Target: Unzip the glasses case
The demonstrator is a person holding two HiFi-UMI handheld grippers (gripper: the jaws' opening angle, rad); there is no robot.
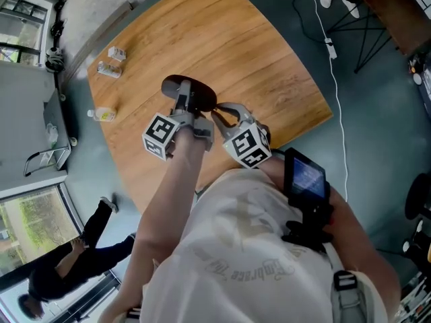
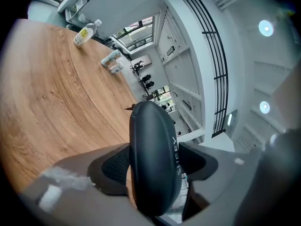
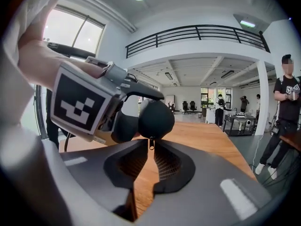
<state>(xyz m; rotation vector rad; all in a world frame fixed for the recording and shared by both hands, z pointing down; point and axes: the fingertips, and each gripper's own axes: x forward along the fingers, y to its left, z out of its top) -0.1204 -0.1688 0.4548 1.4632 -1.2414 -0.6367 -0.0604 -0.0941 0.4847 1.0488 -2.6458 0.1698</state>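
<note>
Above the wooden table (image 1: pixel 222 39), my left gripper (image 1: pixel 185 103) is shut on a black oval glasses case (image 1: pixel 192 89). In the left gripper view the case (image 2: pixel 155 145) stands on edge between the two pads (image 2: pixel 115 166), its zipper seam running along the left edge. The right gripper (image 1: pixel 219 113) comes in from the right at the case's near end. In the right gripper view the case (image 3: pixel 156 119) sits just beyond the jaw tips. Its small metal zipper pull (image 3: pixel 151 143) hangs pinched between the nearly closed tips of my right gripper (image 3: pixel 151 147). The left gripper's marker cube (image 3: pixel 77 102) fills the left side.
Small bottles lie near the table's far left edge (image 1: pixel 101 114), (image 1: pixel 108 69), also as a bottle (image 2: pixel 87 31) in the left gripper view. A person (image 1: pixel 74 258) stands on the floor at lower left; another person (image 3: pixel 287 93) stands right of the table. A cable (image 1: pixel 330 46) runs over the floor.
</note>
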